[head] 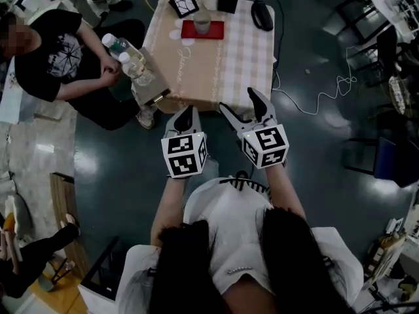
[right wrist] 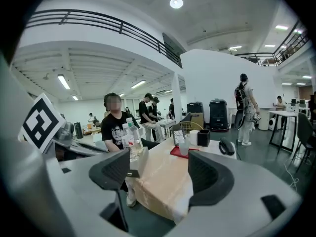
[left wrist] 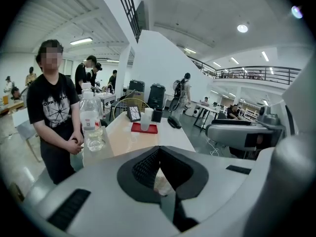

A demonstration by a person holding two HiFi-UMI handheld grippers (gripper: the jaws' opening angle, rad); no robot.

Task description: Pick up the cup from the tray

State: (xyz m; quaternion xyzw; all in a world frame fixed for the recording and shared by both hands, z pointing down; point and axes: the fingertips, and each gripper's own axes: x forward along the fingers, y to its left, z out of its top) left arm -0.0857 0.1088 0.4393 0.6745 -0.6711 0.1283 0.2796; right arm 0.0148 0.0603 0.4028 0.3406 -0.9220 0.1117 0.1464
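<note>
The left claw (head: 186, 113) is together, the right claw (head: 237, 100) apart, both empty and well short of the cup (head: 201, 22) on the tray (head: 215, 31); a hurried reach could tip it.

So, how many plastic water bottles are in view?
2. The farther bottle and the nearer bottle stand side by side at the left edge of the table, beside the person in a black T-shirt. No others show.
</note>
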